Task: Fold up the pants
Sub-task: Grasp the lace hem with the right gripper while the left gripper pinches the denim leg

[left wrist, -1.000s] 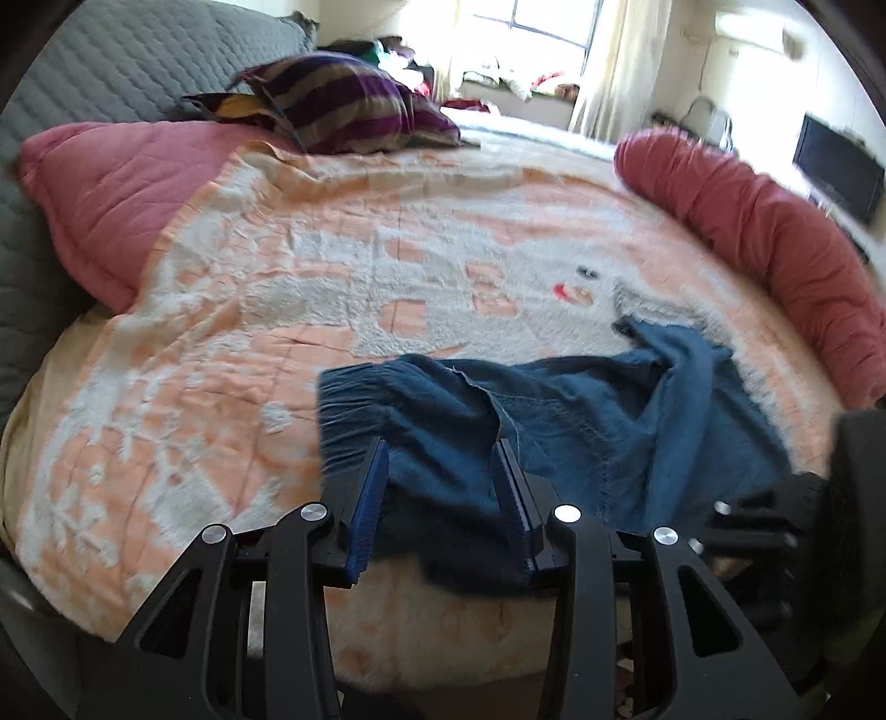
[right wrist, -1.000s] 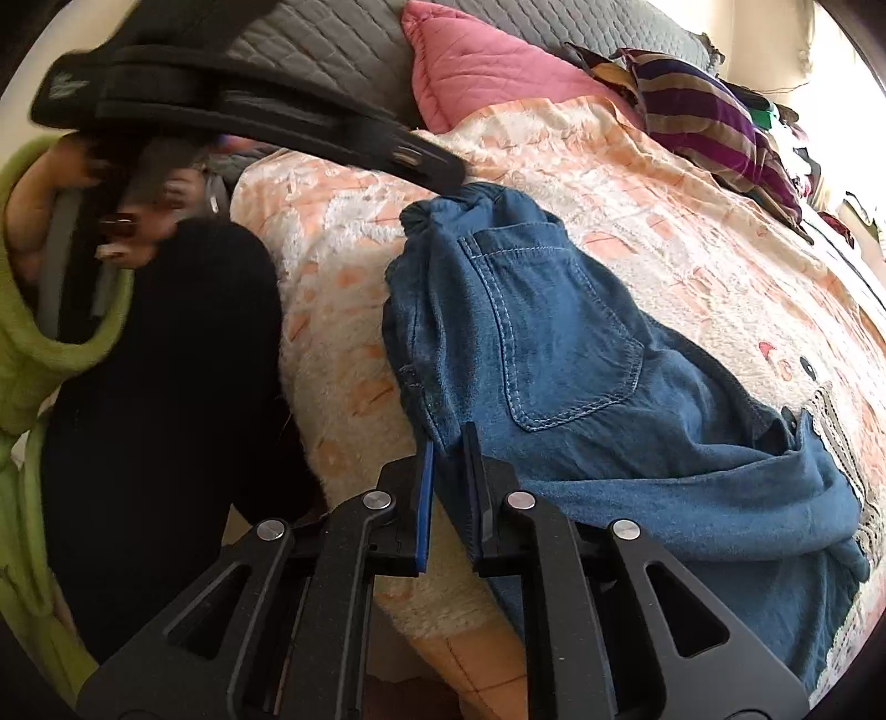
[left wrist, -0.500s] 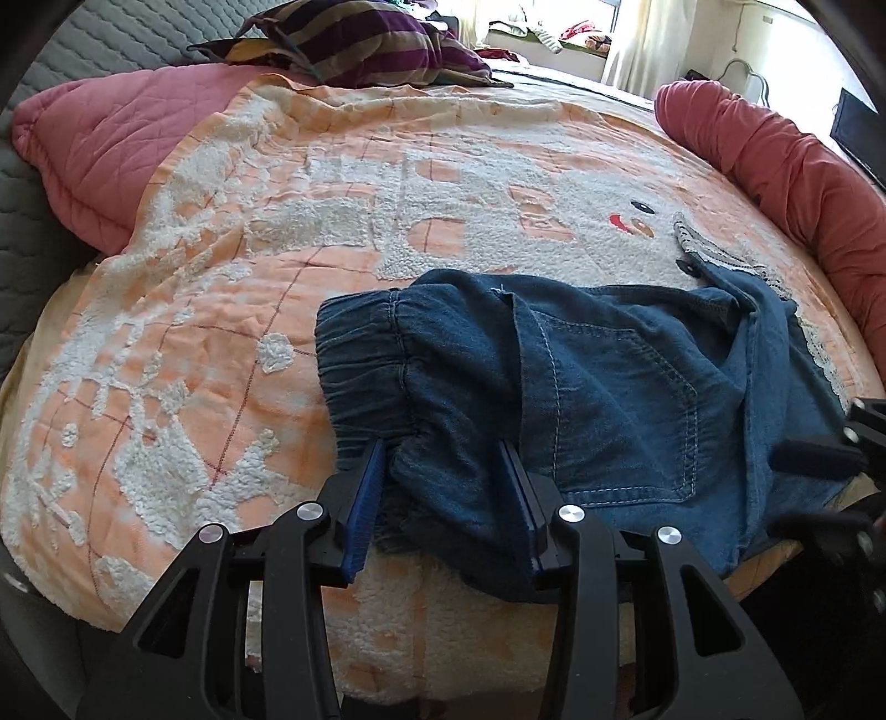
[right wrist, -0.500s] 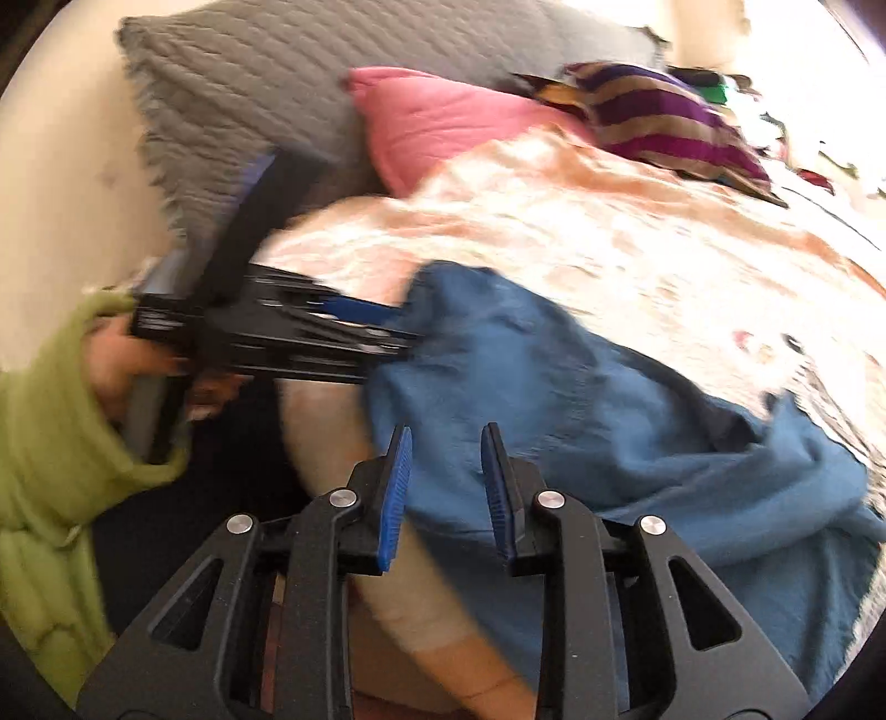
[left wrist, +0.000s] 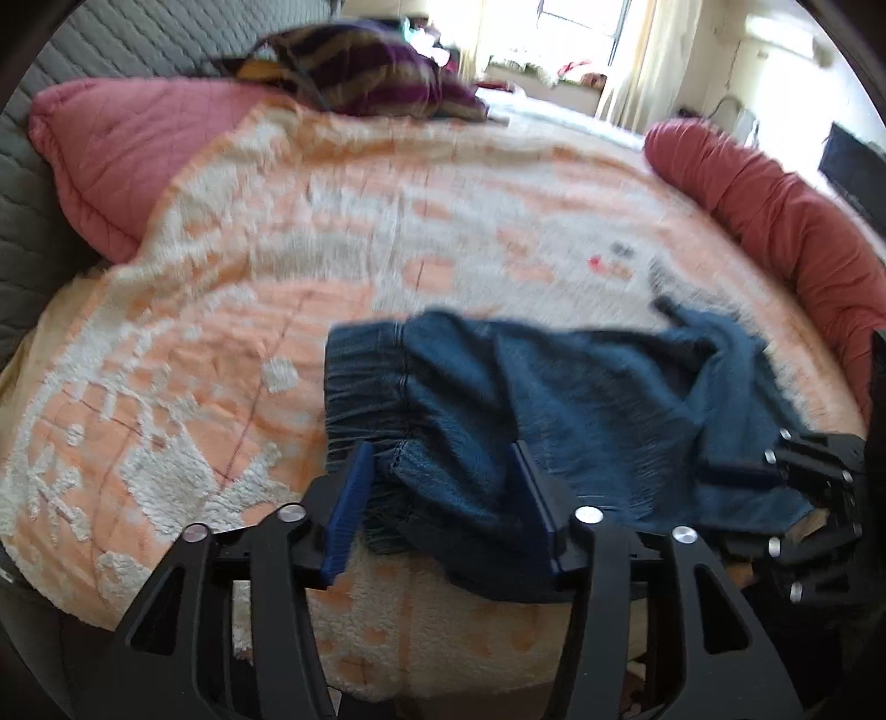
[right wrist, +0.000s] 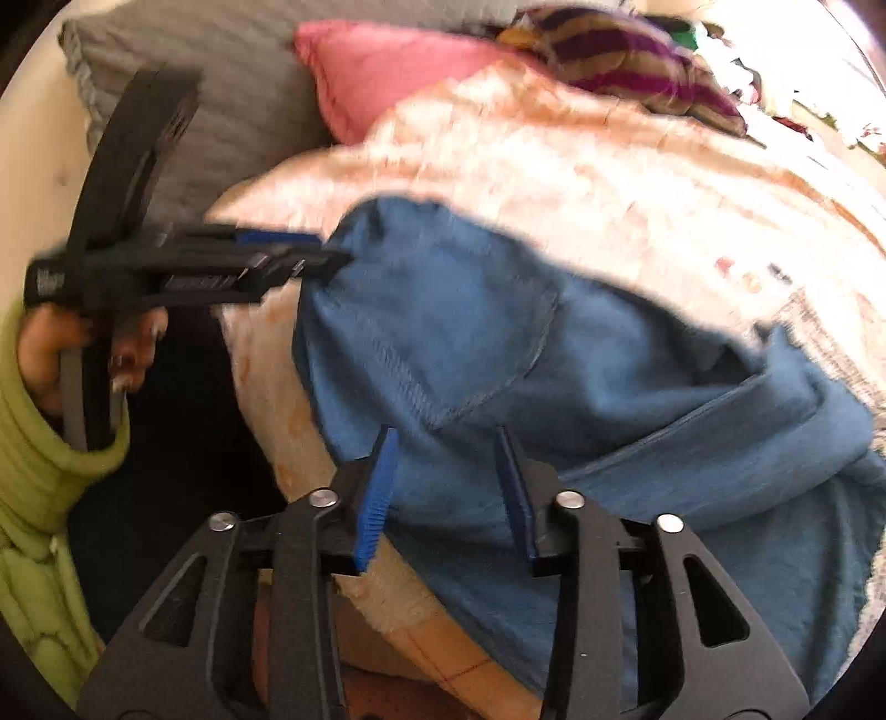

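Your left gripper (left wrist: 443, 487) gapes wide, denim pants (left wrist: 581, 399) bunched between its fingers, ungripped; your right gripper (right wrist: 448, 476) is equally spread over the fabric, holding nothing.

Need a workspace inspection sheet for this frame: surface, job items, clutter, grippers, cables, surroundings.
Surface: bed with orange-white blanket, soft and wrinkled.
Job's things: blue pants bunched at the near edge, waistband to the left, not yet folded.
Clutter: pink pillow, striped pillow, red bolster.
Grippers: left gripper open, fingers astride the waistband; right gripper open over the pants near the pocket.
Cables: nothing seen.
Surroundings: grey headboard, bright window, dark screen at right. Frames are blurred.
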`<state>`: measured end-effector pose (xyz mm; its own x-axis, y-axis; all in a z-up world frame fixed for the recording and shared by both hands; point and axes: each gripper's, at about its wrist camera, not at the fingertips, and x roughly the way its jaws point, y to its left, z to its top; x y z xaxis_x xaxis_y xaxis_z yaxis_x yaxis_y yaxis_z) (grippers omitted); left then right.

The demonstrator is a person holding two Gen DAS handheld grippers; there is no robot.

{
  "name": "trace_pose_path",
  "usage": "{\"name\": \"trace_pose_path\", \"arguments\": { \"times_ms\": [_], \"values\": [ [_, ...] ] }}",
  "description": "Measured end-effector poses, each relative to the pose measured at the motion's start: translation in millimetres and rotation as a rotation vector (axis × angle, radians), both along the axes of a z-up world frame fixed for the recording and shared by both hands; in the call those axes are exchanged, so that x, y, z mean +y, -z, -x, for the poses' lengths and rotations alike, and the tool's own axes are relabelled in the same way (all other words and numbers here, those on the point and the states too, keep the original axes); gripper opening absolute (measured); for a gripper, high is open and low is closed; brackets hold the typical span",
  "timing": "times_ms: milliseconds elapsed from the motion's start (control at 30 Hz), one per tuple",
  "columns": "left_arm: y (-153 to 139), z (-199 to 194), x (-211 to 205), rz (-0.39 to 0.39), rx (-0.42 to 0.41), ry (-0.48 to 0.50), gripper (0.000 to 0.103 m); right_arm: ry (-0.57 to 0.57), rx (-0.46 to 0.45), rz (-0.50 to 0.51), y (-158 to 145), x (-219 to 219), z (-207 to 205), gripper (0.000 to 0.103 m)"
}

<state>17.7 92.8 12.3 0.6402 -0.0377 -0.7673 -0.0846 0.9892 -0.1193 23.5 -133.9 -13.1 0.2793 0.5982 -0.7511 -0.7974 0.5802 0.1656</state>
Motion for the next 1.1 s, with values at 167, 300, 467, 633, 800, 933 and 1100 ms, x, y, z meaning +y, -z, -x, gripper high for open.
{"name": "trace_pose_path", "arguments": {
  "times_ms": [167, 300, 467, 633, 800, 933, 1100],
  "values": [
    [-30, 11, -12, 0.008, -0.071, 0.018, 0.059, 0.092, -0.06, -0.062, -27, -22, -20, 0.044],
    [-42, 10, -31, 0.031, -0.098, 0.067, 0.059, 0.181, -0.084, -0.1, -41, -50, -34, 0.052],
    [-38, -1, -64, 0.064, -0.078, 0.157, 0.059, 0.288, -0.083, -0.138, -53, -83, -55, 0.061],
    [-25, -19, -102, 0.099, -0.034, 0.267, 0.059, 0.385, -0.071, -0.141, -55, -105, -81, 0.067],
    [-4, -40, -134, 0.14, 0.042, 0.362, 0.059, 0.426, -0.123, -0.039, -53, -107, -106, 0.068],
    [16, -56, -151, 0.189, 0.132, 0.412, 0.059, 0.449, -0.099, -0.024, -48, -109, -129, 0.07],
    [41, -69, -165, 0.19, 0.176, 0.398, 0.059, 0.457, 0.01, -0.007, -25, -101, -163, 0.071]
  ]
}}
